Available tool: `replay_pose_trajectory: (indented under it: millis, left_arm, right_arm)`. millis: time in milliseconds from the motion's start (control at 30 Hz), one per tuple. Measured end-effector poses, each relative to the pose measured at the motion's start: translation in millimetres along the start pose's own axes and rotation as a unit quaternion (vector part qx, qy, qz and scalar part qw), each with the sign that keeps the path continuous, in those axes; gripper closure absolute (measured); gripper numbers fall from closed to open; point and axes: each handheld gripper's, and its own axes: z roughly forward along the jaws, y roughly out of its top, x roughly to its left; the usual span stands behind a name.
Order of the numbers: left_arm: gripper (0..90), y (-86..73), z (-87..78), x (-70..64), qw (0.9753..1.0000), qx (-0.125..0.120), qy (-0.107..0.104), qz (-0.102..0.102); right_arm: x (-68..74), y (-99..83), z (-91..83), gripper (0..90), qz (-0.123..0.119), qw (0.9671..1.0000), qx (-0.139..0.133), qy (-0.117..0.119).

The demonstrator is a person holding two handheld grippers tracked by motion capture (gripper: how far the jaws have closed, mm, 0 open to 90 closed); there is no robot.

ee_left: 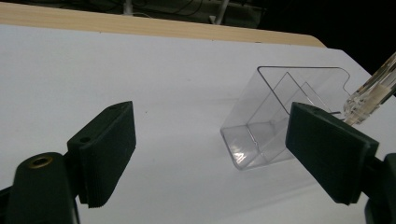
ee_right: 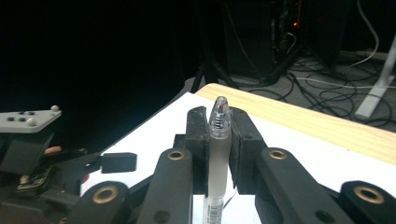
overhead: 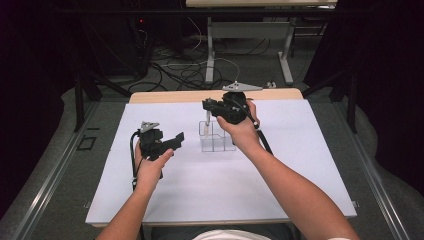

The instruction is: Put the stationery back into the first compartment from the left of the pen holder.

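A clear plastic organiser box (overhead: 216, 136) with inner dividers stands in the middle of the white table; in the left gripper view the box (ee_left: 275, 126) appears tilted. My right gripper (overhead: 207, 106) hangs just above the box's left part, shut on a frosted clear pen (ee_right: 218, 154) that points down over it. The pen's shaft (overhead: 207, 121) shows below the jaws, and the pen (ee_left: 371, 93) enters the left gripper view at the right edge. My left gripper (overhead: 178, 138) is held open to the left of the box, jaws wide apart with nothing between them.
The white table top (overhead: 300, 175) has a wooden far edge (overhead: 170, 96). Beyond it are cables on the floor (overhead: 180, 70) and another table's legs (overhead: 210, 50). Dark curtains and frame posts stand at both sides.
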Motion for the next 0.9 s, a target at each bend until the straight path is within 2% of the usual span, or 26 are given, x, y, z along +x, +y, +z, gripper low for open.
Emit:
replay_pose_trajectory:
  millis: [67, 200, 400, 900]
  left_arm:
    - [14.1, -0.3, 0.4, 2.3, 1.0, 0.001, 0.006, 0.003]
    - [5.1, -1.8, 4.2, 6.9, 0.9999, 0.006, 0.013, 0.01]
    - [0.3, -2.4, 5.7, 8.1, 0.9998, 0.001, 0.016, 0.01]
    - [0.3, -4.4, 6.4, 9.1, 0.9998, 0.004, 0.014, 0.016]
  right_arm:
    - [-0.9, 1.6, 1.9, 79.7, -0.002, 1.0, -0.002, -0.006]
    - [-3.2, 3.3, 7.2, 79.7, -0.008, 0.9997, -0.007, -0.021]
    - [-5.9, 0.2, 17.2, 79.7, -0.008, 0.9993, 0.001, -0.036]
    - [-6.2, -12.3, 35.5, 79.7, -0.012, 0.9982, 0.029, -0.051]
